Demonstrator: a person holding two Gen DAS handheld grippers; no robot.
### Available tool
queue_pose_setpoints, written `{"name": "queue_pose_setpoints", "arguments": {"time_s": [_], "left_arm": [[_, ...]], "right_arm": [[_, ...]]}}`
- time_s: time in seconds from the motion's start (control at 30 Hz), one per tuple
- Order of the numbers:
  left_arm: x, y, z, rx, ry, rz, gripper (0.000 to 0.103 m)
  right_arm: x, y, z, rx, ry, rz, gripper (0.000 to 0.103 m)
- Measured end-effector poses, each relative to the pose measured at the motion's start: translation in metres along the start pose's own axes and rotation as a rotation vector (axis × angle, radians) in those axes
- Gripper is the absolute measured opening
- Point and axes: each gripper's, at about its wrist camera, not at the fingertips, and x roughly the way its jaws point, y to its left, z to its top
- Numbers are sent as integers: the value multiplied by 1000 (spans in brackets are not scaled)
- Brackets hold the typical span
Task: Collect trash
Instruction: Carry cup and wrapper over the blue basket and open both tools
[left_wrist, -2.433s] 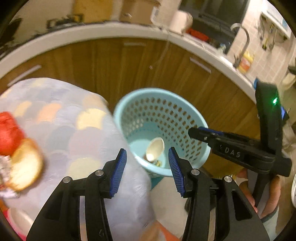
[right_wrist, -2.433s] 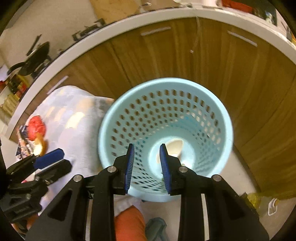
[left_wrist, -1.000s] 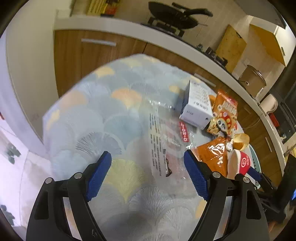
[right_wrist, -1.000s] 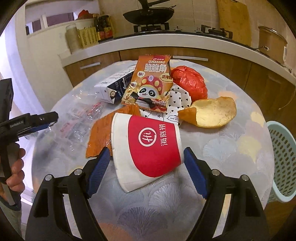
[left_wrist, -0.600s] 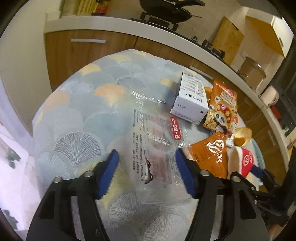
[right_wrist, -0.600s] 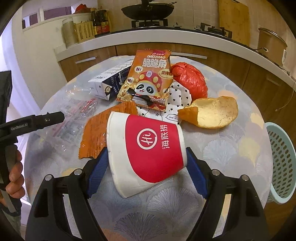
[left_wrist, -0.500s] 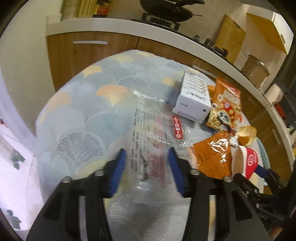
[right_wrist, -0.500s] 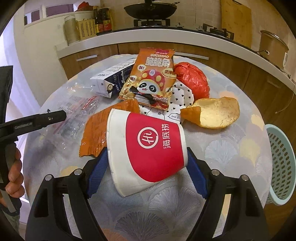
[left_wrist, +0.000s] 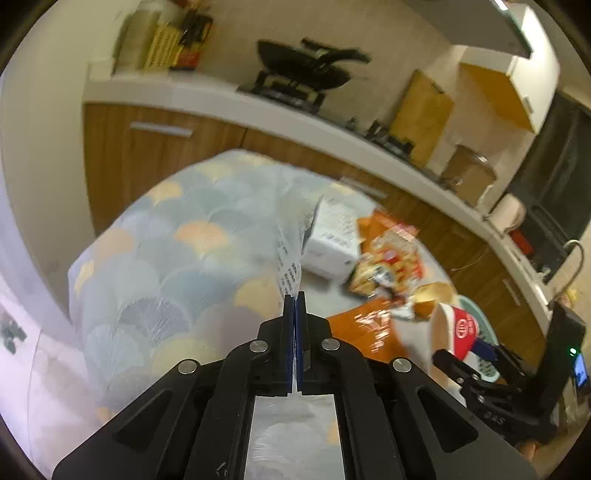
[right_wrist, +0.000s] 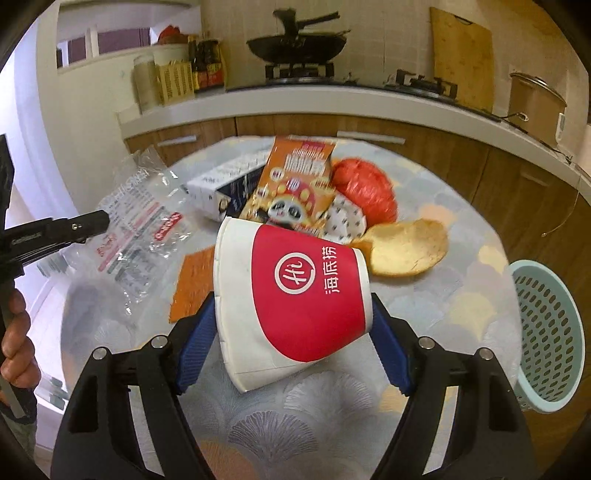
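— What's in your left gripper (left_wrist: 294, 295)?

— My jaws have just closed flat on the clear plastic wrapper (right_wrist: 142, 218); it hangs lifted off the table (right_wrist: 461, 295).

— And the right?

— My right gripper (right_wrist: 291, 332) clamps the red-and-white paper cup (right_wrist: 295, 295), tilted on its side (rim toward the left). The blue basket (right_wrist: 546, 325) stands beside the table's right edge.

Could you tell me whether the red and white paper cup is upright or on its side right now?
On its side: the paper cup lies sideways between the right gripper pads, its logo turned sideways.
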Motion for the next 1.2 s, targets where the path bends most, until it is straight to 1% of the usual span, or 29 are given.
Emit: {"name": "queue_pose_setpoints", "arguments": {"time_s": [0.27, 0.43, 0.6, 0.77, 0.9, 0.97, 1.07, 1.2], "left_arm": [[-29, -41, 13, 87, -82, -87, 0], [-35, -64, 19, 137, -100, -131, 0], [-24, -93, 26, 174, -90, -184, 0], [1, -136, 27, 238, -52, -257, 0], [31, -185, 22, 295, 1, -328, 0], [45, -210, 15, 333, 25, -353, 0], [68, -251, 1, 415, 63, -368, 0], [104, -298, -19, 468, 141, -413, 0]], "right_arm": [[-18, -16, 9, 26, -51, -7, 74], [-30, -31, 14, 48, -85, -35, 74], [-45, -55, 15, 87, -120, -79, 74], [-59, -99, 12, 159, -146, -147, 74], [-70, -144, 1, 242, -155, -218, 74], [-75, -173, -7, 299, -151, -261, 74], [-82, -214, -20, 376, -141, -322, 74], [-88, -269, -40, 491, -109, -376, 74]]}}
